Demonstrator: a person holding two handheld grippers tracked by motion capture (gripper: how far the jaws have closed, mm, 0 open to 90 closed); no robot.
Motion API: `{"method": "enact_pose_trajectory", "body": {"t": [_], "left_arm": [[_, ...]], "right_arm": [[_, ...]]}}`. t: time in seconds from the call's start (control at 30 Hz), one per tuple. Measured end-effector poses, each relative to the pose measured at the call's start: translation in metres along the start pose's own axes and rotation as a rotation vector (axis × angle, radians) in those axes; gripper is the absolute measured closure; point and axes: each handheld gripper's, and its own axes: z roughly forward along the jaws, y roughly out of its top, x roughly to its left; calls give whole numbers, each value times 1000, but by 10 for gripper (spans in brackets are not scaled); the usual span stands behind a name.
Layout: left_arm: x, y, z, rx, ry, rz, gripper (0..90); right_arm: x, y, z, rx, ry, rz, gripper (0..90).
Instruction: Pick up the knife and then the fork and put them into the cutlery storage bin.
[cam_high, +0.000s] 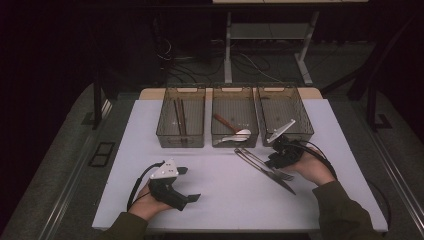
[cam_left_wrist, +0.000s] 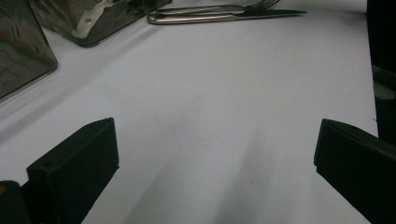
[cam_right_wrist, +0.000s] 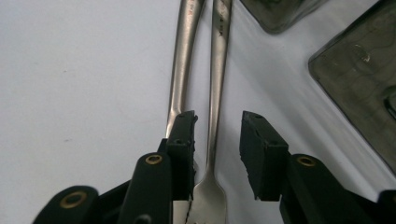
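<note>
A steel fork (cam_right_wrist: 219, 46) and a steel knife (cam_right_wrist: 186, 46) lie side by side on the white table (cam_high: 225, 195); in the high view the fork (cam_high: 260, 161) and knife (cam_high: 274, 179) lie right of centre. My right gripper (cam_right_wrist: 218, 119) is lowered over them, its jaws either side of the fork's neck. A small gap shows on each side, so it is open, and its left jaw rests over the knife. In the high view the right gripper (cam_high: 276, 161) is held by a hand from the right. My left gripper (cam_high: 189, 184) stands wide open above bare table, with nothing between the left gripper (cam_left_wrist: 217, 126) jaws.
Three smoky clear bins stand in a row at the back. The left bin (cam_high: 180, 141) holds chopsticks (cam_high: 179, 117), the middle bin (cam_high: 234, 89) holds a silver spoon (cam_high: 235, 136) and a brown one (cam_high: 222, 121), and the right bin (cam_high: 278, 88) sits just behind my right gripper.
</note>
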Motion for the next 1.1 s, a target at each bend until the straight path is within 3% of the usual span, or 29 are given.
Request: {"method": "enact_pose_trajectory", "body": {"t": [0.43,0.9,1.1], "left_arm": [[0,0,0,0,0,-1,0],[0,0,0,-1,-1,0,0],[0,0,-1,0,-1,2,0]], "right_arm": [[-1,4,16,90,13,-23,740],[6,12,21,167,-55,-85,821],[7,12,21,167,-60,-70,846]]}}
